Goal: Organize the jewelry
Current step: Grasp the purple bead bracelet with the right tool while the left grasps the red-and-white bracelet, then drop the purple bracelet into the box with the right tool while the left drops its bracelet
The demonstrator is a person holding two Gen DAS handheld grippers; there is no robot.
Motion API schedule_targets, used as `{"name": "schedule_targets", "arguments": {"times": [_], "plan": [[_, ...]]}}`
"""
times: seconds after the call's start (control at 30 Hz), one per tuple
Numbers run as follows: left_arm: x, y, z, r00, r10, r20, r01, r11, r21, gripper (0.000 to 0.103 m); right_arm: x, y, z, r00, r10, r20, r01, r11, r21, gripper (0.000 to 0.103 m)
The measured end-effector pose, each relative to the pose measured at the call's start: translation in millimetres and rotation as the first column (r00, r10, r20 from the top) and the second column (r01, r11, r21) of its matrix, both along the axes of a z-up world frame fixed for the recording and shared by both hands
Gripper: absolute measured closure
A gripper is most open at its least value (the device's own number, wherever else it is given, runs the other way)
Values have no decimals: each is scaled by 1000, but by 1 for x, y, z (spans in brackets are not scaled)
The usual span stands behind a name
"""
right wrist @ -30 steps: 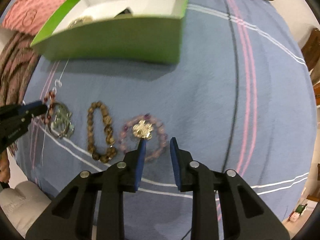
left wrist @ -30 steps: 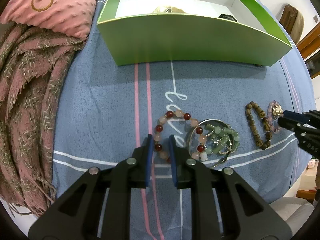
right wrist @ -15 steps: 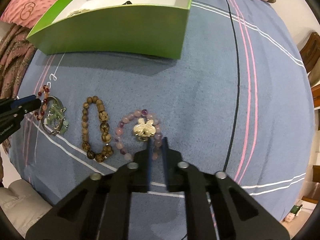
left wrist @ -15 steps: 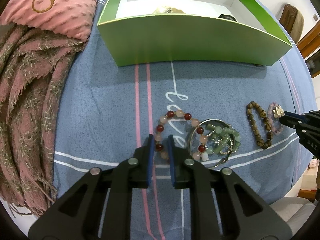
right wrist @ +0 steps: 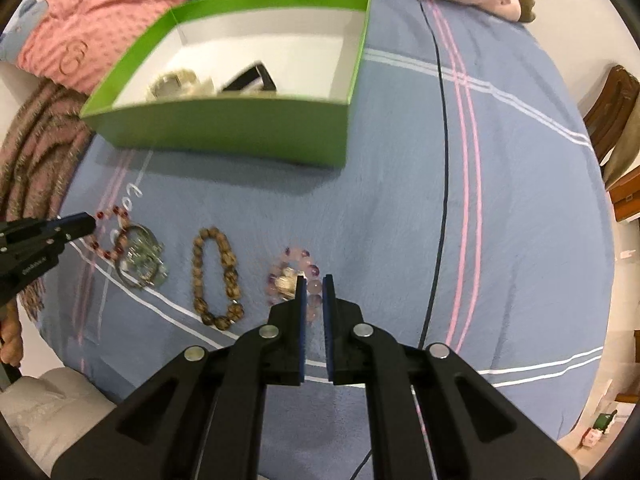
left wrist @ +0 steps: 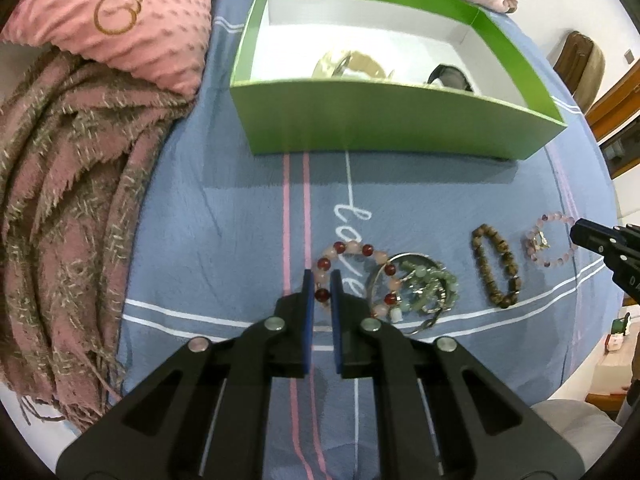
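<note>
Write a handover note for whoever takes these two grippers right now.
Left gripper: shut on the red and pink bracelet, which overlaps a metal bangle and green beads on the blue bedspread.
Right gripper: shut on the purple bracelet.
Brown bracelet: lying untouched between the two.
Green box: open behind them, already holding a gold piece and a dark item.
Left: carry both held bracelets to the box, then the brown one, bangle and green beads. Lift the left one slowly; it may snag.
</note>
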State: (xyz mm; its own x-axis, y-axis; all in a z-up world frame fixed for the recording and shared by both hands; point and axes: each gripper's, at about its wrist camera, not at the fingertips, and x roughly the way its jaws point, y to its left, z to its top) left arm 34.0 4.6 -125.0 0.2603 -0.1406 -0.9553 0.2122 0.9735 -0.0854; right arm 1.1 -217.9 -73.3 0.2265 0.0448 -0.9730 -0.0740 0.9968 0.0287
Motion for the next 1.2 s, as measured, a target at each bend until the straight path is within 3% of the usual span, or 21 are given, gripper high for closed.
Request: {"name": "schedule_targets", "arguments": {"times": [0.2, 0.53, 1.03, 1.2], "plan": [[-2, 0, 24, 999, -6, 41, 7, 1000, -19, 95, -7, -4, 20, 999, 9, 36, -9, 1000, 17, 96], [-13, 1, 68, 992, -19, 125, 25, 999, -46, 95, 5, 15, 22, 998, 33, 59, -36, 998, 43, 96], [-11, -11, 93, 984, -20, 178, 31, 998, -58, 95, 12, 30, 33, 992, 93, 85, -97, 994, 40, 96], [0, -16, 108, 976, -29, 216, 42, 997, -59, 95, 23, 32, 52, 984, 107, 140, -116, 992, 52, 96]]}}
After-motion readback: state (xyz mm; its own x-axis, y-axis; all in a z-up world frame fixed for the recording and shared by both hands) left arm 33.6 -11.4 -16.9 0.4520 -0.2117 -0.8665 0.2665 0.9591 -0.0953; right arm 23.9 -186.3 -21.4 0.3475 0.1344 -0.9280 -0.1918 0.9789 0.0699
